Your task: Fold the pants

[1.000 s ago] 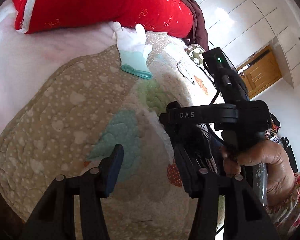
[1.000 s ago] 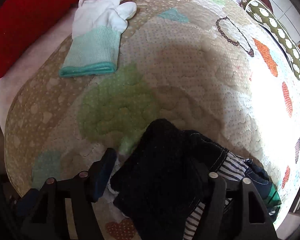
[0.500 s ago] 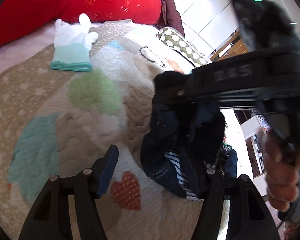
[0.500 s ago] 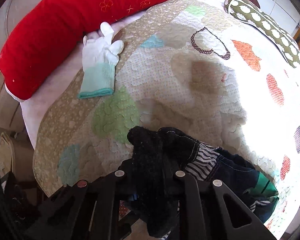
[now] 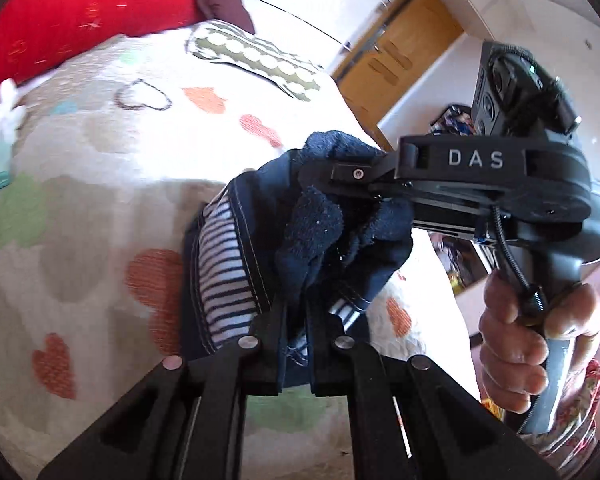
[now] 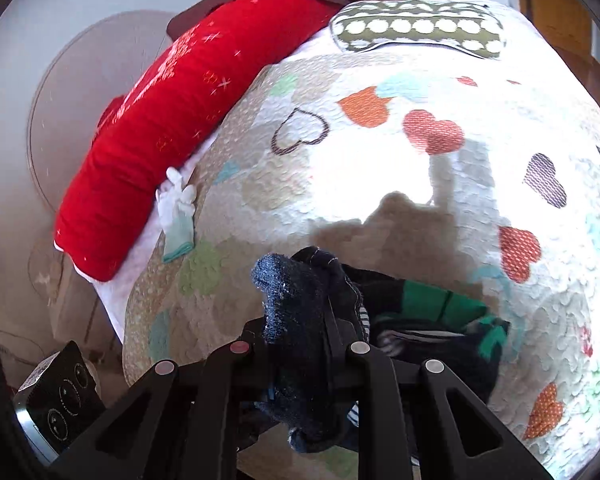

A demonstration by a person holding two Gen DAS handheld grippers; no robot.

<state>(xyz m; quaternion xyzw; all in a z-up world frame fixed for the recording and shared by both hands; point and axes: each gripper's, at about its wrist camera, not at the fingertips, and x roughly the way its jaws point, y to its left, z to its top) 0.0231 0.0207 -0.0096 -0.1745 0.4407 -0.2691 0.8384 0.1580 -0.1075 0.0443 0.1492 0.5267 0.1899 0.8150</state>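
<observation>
The pants [image 5: 312, 236] are dark navy with a striped lining and green patches, bunched in a heap over the heart-patterned quilt [image 5: 100, 168]. My left gripper [image 5: 296, 320] is shut on a fold of their dark fabric. My right gripper [image 6: 300, 344] is shut on another bunch of the same pants [image 6: 300, 304] and lifts it above the quilt [image 6: 380, 184]. In the left wrist view the right gripper [image 5: 340, 178] comes in from the right, held by a hand, its fingers buried in the cloth.
A red bolster [image 6: 188, 104] lies along the far left edge of the bed. A white and teal glove [image 6: 178, 216] lies beside it. A green dotted cushion [image 6: 416, 30] sits at the far end. A wooden door [image 5: 396, 60] stands beyond the bed.
My left gripper was open over the quilt, then moved right to the pants and shut on them. My right gripper closed on the pants and raised them.
</observation>
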